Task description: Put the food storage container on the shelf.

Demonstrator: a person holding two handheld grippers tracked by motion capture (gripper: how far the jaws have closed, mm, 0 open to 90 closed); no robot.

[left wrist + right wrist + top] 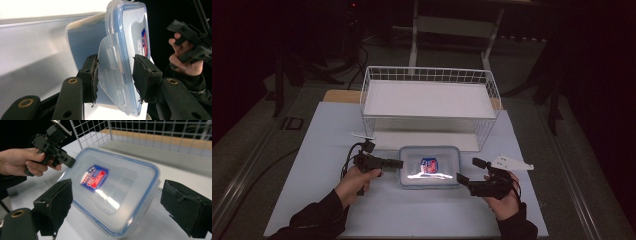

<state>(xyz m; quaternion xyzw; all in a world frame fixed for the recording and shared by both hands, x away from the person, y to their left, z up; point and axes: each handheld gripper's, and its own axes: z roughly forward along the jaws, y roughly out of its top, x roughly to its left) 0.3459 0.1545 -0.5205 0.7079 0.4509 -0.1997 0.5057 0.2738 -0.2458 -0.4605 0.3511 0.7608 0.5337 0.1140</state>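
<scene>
Container, a clear plastic box with a blue-rimmed lid and a red and blue label, lay flat on the table just in front of the white wire basket. We could not make out its contents: glare ran across the lid in the high view, and the plastic looked milky in both gripper views. In the left gripper view the box was cut off at the bottom edge, and its far end was washed out by bright light. The room beyond the table was too dark for us to read.

We saw the left hand-held gripper at the box's left end, its jaws partly closed around the lid's side latch. The left pad seemed to touch the flap, though the translucent plastic made that hard to judge; the right pad stood close beside the lid's rim, and we could not tell whether it pressed on it. So we saw the latch between the pads, but not a firm clamp.

We saw the right hand-held gripper near the box's right end with its jaws wide apart, holding nothing. In its own view the pads flanked the near corner of the lid without touching it, and its left pad hid a little of the rim. The person's right hand held it low over the table.
</scene>
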